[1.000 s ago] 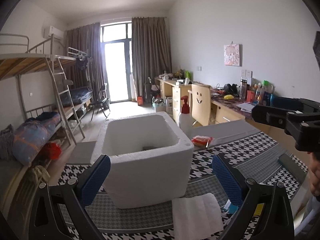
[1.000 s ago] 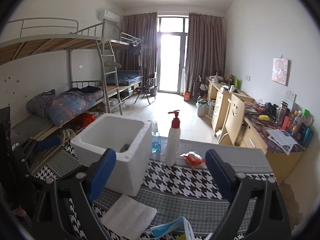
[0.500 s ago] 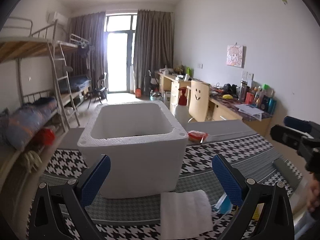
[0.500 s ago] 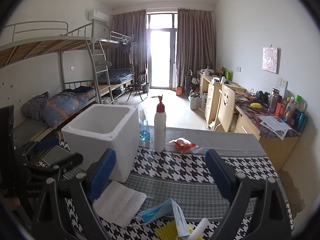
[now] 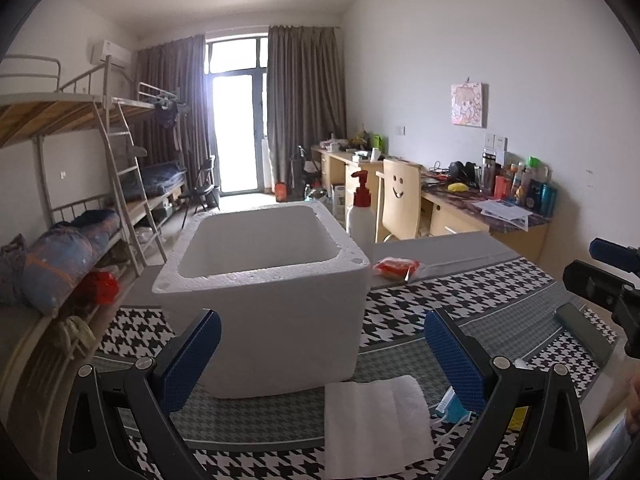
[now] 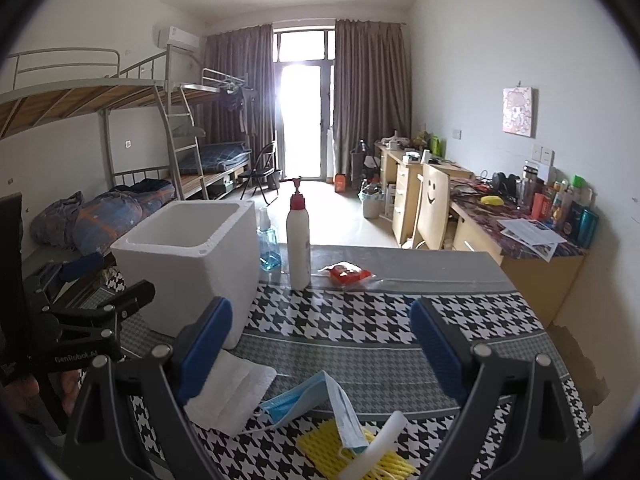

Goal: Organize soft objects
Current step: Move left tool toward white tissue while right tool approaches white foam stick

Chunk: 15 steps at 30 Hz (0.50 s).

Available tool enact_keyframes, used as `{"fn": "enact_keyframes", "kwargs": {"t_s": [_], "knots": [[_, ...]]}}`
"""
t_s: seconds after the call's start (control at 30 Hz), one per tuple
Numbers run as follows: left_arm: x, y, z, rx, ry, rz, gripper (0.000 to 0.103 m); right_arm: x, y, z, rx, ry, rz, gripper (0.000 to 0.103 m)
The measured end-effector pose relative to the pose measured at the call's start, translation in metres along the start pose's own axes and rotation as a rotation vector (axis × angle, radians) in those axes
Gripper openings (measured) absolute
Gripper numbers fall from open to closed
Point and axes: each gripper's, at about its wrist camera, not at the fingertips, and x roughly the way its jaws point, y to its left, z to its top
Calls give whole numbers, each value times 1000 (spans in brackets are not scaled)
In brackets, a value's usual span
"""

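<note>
A: Jaws spread wide, both empty. The left gripper (image 5: 322, 354) hangs over the white folded cloth (image 5: 376, 424), near side of the foam box (image 5: 264, 280).

B: The right gripper (image 6: 322, 354) overlooks the blue mask (image 6: 308, 404) and yellow netting (image 6: 320, 442); each should pinch flat, then drop inside.

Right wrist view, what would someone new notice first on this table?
Probably the big white foam box standing open on the houndstooth tablecloth, left of the red-capped pump bottle. Nearer the open right gripper lie a folded white cloth, a blue face mask and a yellow foam net.
</note>
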Motion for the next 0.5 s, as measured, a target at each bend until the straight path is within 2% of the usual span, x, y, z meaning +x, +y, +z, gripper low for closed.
{"fn": "enact_keyframes", "kwargs": {"t_s": [0.13,0.5], "knots": [[4,-1,-4,-17,27,-30,102,-3,-1,-4,2,0,-18,93],[12,-11,-18,21,71,-33,102,-6,-5,-24,19,18,-60,93]]}}
